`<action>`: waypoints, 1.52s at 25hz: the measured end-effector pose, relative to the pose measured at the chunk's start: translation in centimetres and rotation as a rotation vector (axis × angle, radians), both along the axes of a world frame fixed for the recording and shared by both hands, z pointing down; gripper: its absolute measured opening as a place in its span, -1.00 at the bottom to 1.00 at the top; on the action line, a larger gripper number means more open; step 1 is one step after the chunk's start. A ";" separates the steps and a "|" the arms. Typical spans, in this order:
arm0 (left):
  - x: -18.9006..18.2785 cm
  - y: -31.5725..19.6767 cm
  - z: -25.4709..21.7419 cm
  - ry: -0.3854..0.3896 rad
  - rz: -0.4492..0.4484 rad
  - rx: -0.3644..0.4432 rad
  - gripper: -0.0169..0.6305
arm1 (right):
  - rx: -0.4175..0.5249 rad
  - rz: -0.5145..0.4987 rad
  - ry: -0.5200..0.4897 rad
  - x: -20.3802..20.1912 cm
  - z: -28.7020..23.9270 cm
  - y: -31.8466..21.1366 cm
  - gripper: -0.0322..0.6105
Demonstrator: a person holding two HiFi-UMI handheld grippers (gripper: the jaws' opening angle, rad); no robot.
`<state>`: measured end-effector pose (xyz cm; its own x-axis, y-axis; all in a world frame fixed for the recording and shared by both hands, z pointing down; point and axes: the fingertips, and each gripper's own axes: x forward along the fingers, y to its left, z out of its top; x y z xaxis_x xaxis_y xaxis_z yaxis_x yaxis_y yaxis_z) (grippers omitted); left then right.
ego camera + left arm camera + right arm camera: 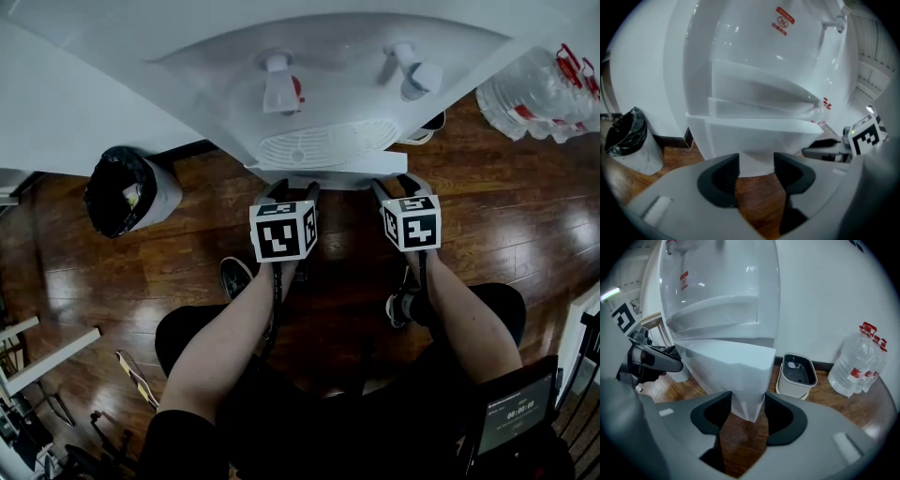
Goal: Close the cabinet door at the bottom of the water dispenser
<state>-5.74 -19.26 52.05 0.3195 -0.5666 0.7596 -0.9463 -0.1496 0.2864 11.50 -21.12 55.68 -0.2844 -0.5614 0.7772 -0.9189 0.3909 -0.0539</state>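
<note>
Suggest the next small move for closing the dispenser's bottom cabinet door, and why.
Probably ease the right tongs forward against the white cabinet door: its near edge stands just ahead between their open jaws, untouched. The left tongs, also open, face the water dispenser.

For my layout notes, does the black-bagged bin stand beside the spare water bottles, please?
No, in the head view the bin stands left of the water dispenser and the bottles far right.

Side by side before water dispenser (319, 84): left gripper (292, 190), right gripper (398, 185)
</note>
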 end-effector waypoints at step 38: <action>-1.5 -0.8 -0.4 -0.015 -0.074 -0.022 -0.30 | 0.078 -0.110 0.144 -1.6 -2.0 -1.3 -0.21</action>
